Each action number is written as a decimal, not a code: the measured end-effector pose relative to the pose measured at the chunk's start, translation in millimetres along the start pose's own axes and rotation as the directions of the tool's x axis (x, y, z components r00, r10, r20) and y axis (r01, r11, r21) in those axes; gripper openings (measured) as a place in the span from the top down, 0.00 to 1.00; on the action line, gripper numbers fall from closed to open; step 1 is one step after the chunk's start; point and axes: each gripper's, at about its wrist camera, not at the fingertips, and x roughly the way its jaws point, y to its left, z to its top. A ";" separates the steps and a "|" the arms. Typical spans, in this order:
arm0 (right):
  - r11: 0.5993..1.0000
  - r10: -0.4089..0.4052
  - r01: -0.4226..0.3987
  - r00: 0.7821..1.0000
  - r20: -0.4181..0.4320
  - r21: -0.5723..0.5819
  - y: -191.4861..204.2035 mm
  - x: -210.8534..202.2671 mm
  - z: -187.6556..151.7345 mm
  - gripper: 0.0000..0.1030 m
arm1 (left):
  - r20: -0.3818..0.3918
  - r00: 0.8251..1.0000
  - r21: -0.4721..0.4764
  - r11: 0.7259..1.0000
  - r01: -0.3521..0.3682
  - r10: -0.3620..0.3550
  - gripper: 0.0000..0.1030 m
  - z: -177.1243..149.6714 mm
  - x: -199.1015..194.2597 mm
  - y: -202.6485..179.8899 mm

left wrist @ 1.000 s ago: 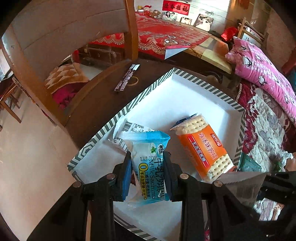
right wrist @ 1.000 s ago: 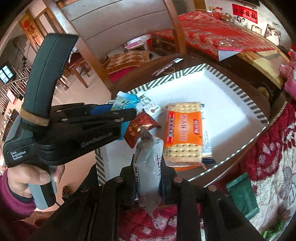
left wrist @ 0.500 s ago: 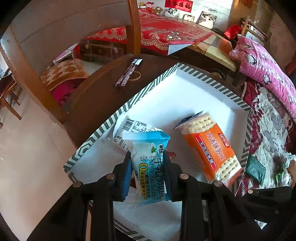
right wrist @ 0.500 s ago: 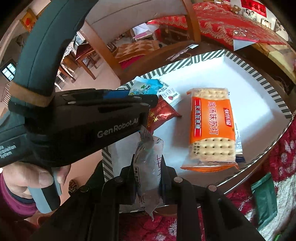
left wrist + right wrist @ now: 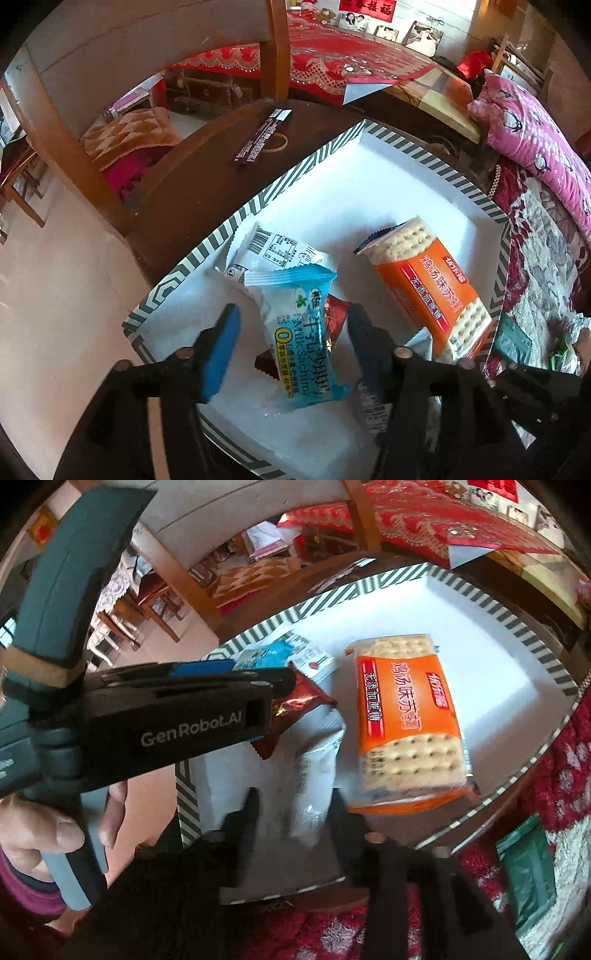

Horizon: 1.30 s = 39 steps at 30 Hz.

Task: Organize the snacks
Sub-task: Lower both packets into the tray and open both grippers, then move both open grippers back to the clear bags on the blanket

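- left tool [image 5: 291, 339] is opening, its pads clear of the blue milk snack [image 5: 301, 332], which now lies in the tray [image 5: 436, 206].
- right tool [image 5: 293, 812] is opening too, with the white packet [image 5: 314, 775] loose between its jaws, at the tray's near edge.
- risk: the white packet sits close to the rim and may slide off; a lifting tool could snag a wrapper.
- the tray also holds an orange cracker pack [image 5: 428, 284], a red sachet [image 5: 295, 705] and a white barcode packet [image 5: 273, 251].
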 end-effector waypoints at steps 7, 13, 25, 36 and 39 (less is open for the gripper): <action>1.000 -0.004 0.003 0.999 0.054 0.019 -6.1 -28.5 -10.3 0.45 | 0.034 0.999 -0.005 1.000 0.002 -0.002 0.27 -0.7 -18.8 -5.2; 0.999 -0.018 0.013 0.994 0.110 0.043 -14.1 -62.6 -30.1 0.35 | 0.086 0.996 0.034 0.999 0.002 -0.005 0.23 -3.6 -40.8 -23.6; 0.985 -0.119 0.095 0.979 0.165 0.147 -43.6 -114.9 -75.4 0.22 | 0.087 0.994 0.129 0.990 0.059 -0.071 0.18 -13.6 -58.1 -79.5; 0.934 -0.241 0.182 0.956 0.165 0.309 -93.1 -164.5 -149.0 0.15 | 0.038 0.991 0.245 0.963 0.115 -0.128 0.18 -33.0 -56.4 -147.9; 0.913 -0.268 0.203 0.952 0.147 0.353 -107.9 -173.8 -172.1 0.15 | 0.021 0.991 0.273 0.954 0.125 -0.136 0.18 -38.3 -53.4 -166.6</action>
